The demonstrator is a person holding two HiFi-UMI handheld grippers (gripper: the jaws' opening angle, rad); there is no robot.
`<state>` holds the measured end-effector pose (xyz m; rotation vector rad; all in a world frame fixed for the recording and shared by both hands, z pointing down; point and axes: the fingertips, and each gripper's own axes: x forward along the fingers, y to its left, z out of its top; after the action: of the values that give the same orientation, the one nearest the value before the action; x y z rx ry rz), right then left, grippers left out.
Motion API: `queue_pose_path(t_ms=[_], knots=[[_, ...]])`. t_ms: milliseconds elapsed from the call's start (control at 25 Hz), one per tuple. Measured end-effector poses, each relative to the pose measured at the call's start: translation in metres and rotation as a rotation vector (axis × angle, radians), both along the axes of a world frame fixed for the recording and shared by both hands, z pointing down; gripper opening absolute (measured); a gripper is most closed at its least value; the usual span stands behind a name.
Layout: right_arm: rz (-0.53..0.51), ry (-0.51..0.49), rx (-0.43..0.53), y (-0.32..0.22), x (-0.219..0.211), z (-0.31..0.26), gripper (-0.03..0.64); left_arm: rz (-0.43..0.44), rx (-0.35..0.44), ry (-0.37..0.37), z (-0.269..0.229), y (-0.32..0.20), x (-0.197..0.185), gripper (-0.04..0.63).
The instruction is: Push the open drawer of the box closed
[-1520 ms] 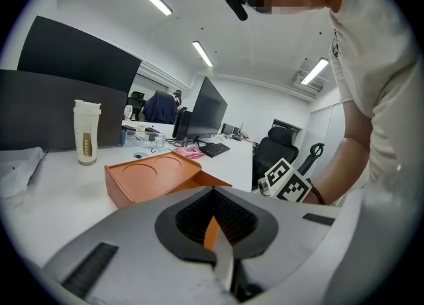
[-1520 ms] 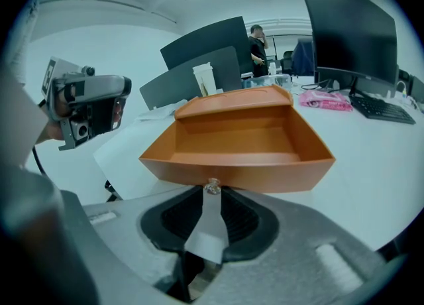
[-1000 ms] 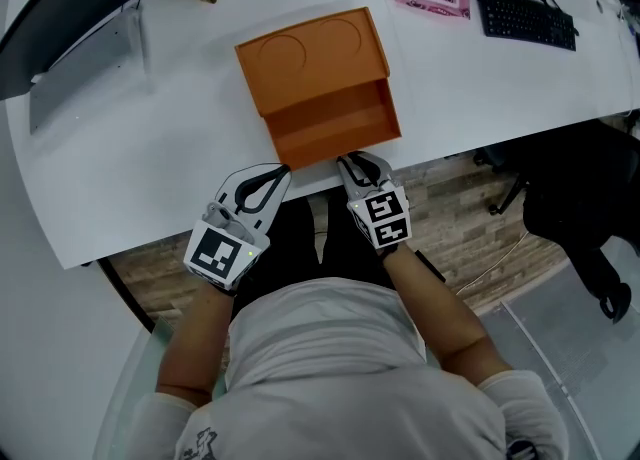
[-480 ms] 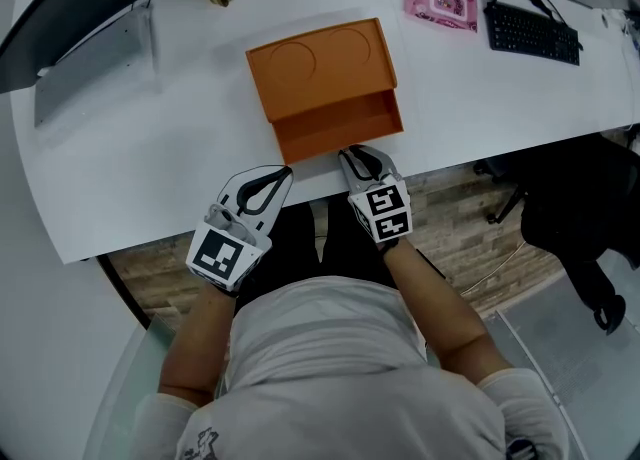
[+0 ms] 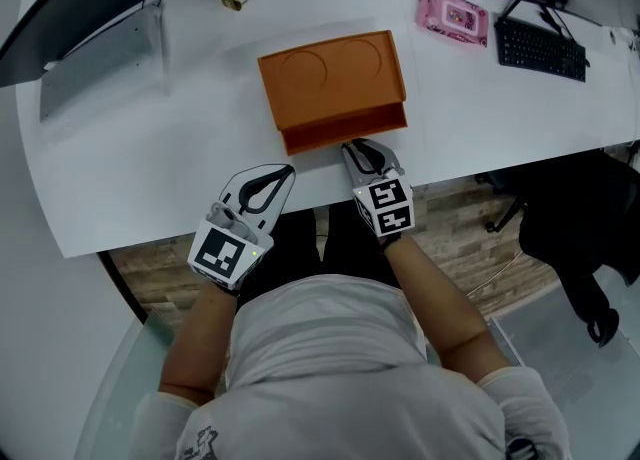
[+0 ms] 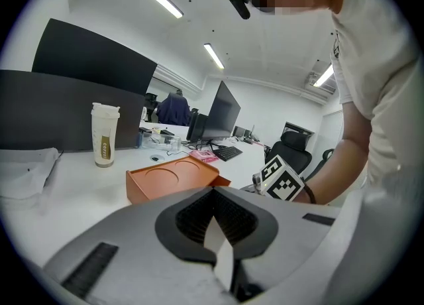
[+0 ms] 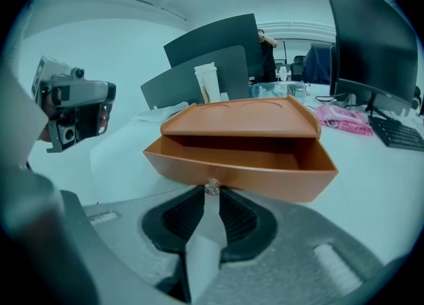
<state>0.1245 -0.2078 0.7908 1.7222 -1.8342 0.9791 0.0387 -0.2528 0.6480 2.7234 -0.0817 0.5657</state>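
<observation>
At the far left of the white table (image 5: pixel 120 148) stands a lidded paper cup (image 6: pixel 105 134). Only the left gripper view comes near enough to show the brown band on it, whose upright print seems to read "coffee". The left gripper (image 5: pixel 288 172) hangs at the table's near edge, its tongs pressed together on nothing. The orange box (image 5: pixel 335 68) sits mid-table, and the head view shows the two round recesses in its top most plainly. Its drawer (image 5: pixel 345 132) juts from the near side by a narrow strip. A second ago it stood much further out, and the right gripper (image 5: pixel 352 146) has followed it in. The right gripper view alone shows the small clear knob (image 7: pixel 212 186) on the drawer front, pinched between that gripper's tips, and the drawer's bare inside. Right of the box lie a pink pack (image 5: pixel 453 18), its print too small to read, and a black keyboard (image 5: pixel 541 48).
</observation>
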Motion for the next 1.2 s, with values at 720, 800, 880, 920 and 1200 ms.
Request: queue_pose_path(t_ms=[720,800,880,920,1200], knots=[[-0.046,0.019,0.017,-0.041,0.015,0.001,0.072,-0.018,-0.015,-0.009,0.009,-0.018,0.009,-0.002],[-0.047,0.018,0.020,-0.044,0.016,0.000,0.072,-0.014,-0.007,-0.005,0.010,-0.018,0.010,-0.002],[-0.048,0.013,0.022,-0.046,0.016,0.000,0.072,-0.015,-0.014,-0.007,0.009,-0.018,0.011,-0.002],[-0.049,0.010,0.023,-0.047,0.015,-0.001,0.072,-0.016,-0.018,-0.008,0.009,-0.018,0.011,-0.002],[-0.061,0.021,0.023,-0.049,0.015,0.000,0.075,-0.018,-0.030,-0.015,0.009,-0.018,0.011,-0.002]])
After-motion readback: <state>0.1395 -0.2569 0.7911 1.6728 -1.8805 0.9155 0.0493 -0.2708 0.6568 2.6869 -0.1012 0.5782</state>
